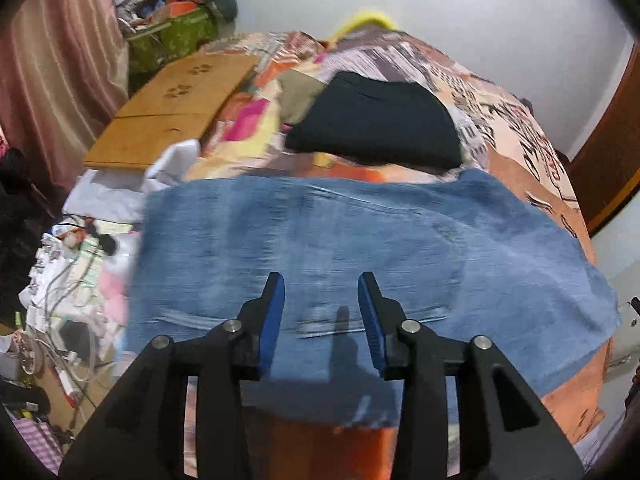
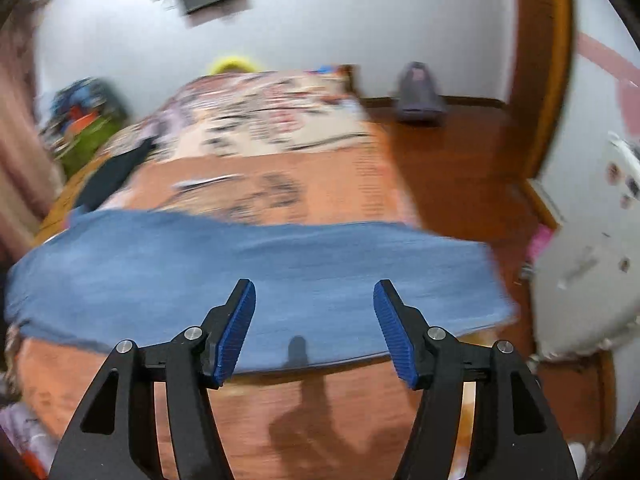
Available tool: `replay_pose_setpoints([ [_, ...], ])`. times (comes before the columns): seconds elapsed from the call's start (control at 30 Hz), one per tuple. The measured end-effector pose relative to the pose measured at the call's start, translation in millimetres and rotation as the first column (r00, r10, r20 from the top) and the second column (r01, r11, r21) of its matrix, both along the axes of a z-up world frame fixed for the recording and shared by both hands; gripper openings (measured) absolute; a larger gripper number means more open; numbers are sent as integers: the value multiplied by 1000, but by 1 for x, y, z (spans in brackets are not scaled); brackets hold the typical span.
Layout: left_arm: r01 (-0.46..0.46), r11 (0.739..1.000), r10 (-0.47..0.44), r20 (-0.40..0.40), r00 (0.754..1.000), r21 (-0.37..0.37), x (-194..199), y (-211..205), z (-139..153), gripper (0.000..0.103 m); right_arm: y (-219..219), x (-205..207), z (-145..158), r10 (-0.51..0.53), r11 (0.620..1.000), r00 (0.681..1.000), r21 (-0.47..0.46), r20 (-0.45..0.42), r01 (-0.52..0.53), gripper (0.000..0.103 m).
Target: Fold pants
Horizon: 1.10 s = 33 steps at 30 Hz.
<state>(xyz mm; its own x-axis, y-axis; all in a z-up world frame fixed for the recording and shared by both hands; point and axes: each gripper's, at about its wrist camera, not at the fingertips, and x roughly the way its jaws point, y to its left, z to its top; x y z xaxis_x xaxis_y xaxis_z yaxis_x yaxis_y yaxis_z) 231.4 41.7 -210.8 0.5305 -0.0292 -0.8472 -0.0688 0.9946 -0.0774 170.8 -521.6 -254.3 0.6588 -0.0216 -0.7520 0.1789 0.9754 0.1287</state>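
- Jeans (image 1: 340,240) lie across the bed (image 1: 520,128) as one flat band, seemingly part-folded
- Left gripper (image 1: 321,284) and right gripper (image 2: 315,292) both spread apart, holding nothing
- Further folds seem left

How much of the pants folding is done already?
The blue jeans already lie flat across the bed, looking folded into one band. Nothing is in hand: the left claw and right claw are both open above them. Folding them shorter remains.
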Motion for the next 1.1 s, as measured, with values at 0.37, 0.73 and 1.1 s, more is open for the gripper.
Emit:
replay_pose_setpoints([
  [0.37,27,996,-16,-122,992,84,22,-68,-47,56,-118,43,-51,-145,985,987,86,-68,151,58],
  [0.73,-8,995,19,-118,993,98,22,-68,-51,61,-128,54,-95,-19,947,986,314,-166,71,8],
  [1.1,-9,992,22,-105,994,128,20,-71,-52,64,-129,55,-84,-29,983,984,172,-175,60,73],
])
